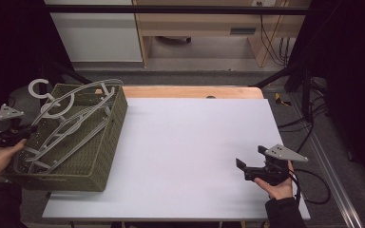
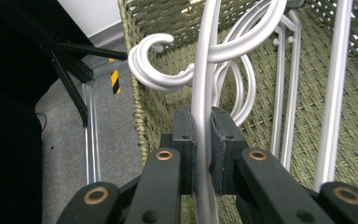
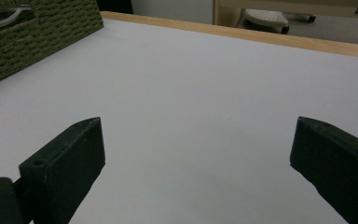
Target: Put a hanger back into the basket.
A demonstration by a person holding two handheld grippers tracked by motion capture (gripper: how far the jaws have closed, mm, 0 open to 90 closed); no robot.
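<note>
Jaws of our left gripper (image 2: 203, 154) clamp a silver-grey plastic hanger (image 2: 204, 84) inside the green woven basket (image 1: 105, 142) at the bench's left edge; our right gripper (image 3: 200, 158) gapes wide.

A green woven basket (image 1: 88, 156) is sitting at the desk's (image 1: 185, 142) left edge, with pale grey hangers (image 1: 69, 121) lying across it and sticking out over its rim. The left tool (image 1: 10, 133) is reaching in at the basket's left side. The right tool (image 1: 254, 168) is hovering open over bare desk, well apart.
</note>
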